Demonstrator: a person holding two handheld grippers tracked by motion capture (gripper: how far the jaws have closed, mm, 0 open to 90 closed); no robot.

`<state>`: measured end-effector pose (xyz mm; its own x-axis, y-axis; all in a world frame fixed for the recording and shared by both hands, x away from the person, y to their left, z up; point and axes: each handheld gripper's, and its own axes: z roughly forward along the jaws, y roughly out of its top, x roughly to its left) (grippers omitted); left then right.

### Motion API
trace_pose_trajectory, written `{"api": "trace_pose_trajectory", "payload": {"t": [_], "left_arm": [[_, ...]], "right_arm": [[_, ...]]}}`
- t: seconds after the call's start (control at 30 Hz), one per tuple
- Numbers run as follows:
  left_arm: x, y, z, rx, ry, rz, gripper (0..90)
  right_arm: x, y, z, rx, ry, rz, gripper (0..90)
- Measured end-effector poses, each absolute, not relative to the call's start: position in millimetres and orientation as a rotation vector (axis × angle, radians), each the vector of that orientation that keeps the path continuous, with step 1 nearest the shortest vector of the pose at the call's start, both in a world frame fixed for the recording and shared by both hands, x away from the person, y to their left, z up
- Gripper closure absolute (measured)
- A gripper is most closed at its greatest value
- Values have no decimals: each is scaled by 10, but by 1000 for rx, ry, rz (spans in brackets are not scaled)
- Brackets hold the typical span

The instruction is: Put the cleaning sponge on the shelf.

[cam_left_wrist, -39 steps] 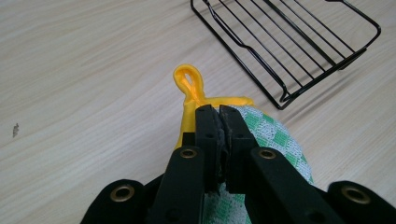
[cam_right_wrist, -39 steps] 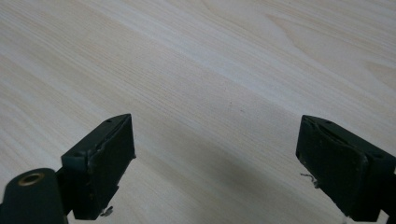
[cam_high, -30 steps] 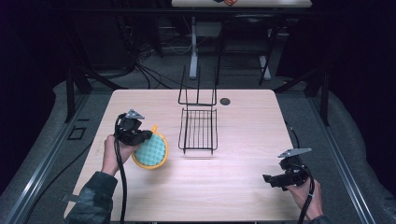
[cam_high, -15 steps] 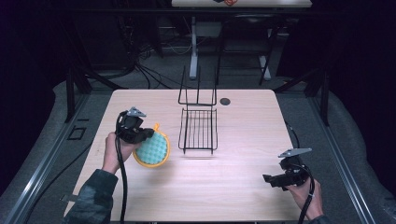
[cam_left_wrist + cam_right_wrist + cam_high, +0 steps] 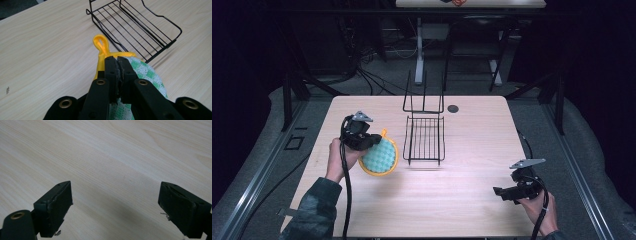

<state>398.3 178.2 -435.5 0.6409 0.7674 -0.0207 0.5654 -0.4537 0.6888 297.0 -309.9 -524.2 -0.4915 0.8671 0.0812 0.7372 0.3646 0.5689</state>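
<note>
A round green-and-white checked pot holder (image 5: 380, 156) with a yellow rim and a yellow hanging loop (image 5: 101, 44) is held tilted above the table's left half. My left gripper (image 5: 371, 142) is shut on its edge; in the left gripper view the two jaws pinch the cloth (image 5: 145, 68) near the loop, with my left gripper (image 5: 117, 61) pointing toward the rack. A black wire rack (image 5: 425, 136) lies just right of the pot holder, and shows again as the rack (image 5: 140, 27). My right gripper (image 5: 502, 192) rests low at the front right, jaws wide open over bare wood (image 5: 115, 197).
The light wooden table (image 5: 472, 200) has bare room between the two hands. A small dark disc (image 5: 453, 108) lies near the far edge behind the rack. Cables trail from both grippers. Dark floor and table legs surround the table.
The left hand has carried the pot holder slightly right and toward the rack, tilting it more upright. The right hand has stayed still.
</note>
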Motion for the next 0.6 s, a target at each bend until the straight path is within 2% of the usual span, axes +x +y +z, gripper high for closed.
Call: {"api": "trace_pose_trajectory", "payload": {"t": [0.6], "left_arm": [[4108,1610,-4308,2149,1012,378,872]], "right_arm": [[2974,-3081,-5228,1424,2388,830,117]]}}
